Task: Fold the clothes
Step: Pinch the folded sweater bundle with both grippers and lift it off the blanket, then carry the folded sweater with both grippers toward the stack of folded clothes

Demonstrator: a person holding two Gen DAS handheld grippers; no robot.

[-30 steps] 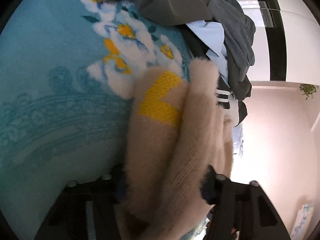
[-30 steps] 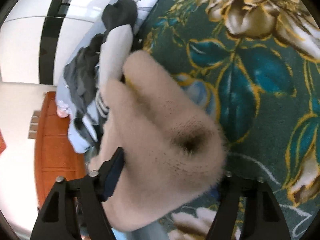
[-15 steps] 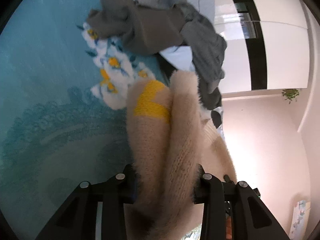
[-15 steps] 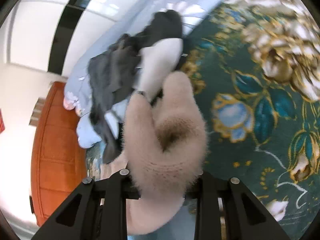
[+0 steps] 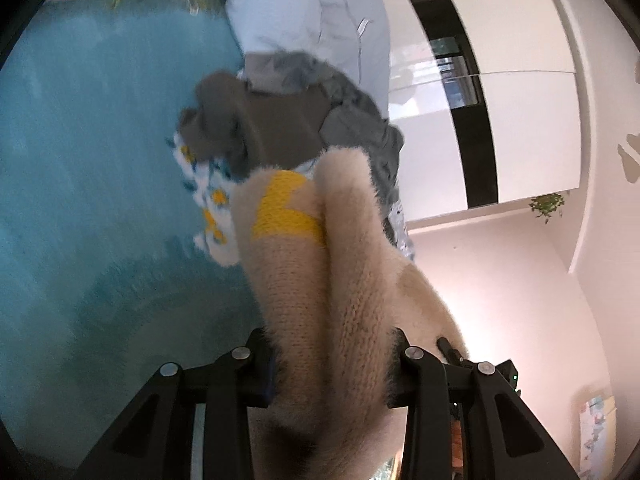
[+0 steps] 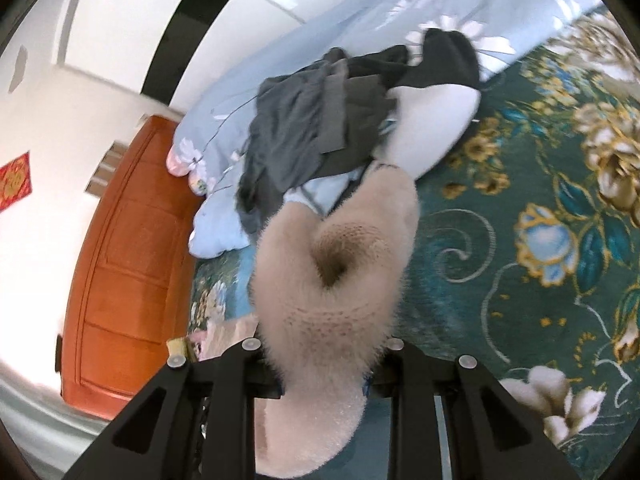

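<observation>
Pinching the fuzzy beige sweater (image 5: 320, 304) — each hand-held gripper, left (image 5: 332, 364) and right (image 6: 322, 368), narrowed around bunched fabric.

Orange wooden door (image 6: 120, 264), red wall poster (image 6: 15, 178), small hanging plant (image 5: 546, 204)

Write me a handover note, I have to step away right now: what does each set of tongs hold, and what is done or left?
Left tongs: shut on the fuzzy beige sweater, yellow patch showing.
Right tongs: shut on the same sweater, bunched.
Sweater is lifted over the floral blanket. The grey clothes pile lies beyond.
Done: sweater picked up. Left: spread, fold it, then the pile.
</observation>
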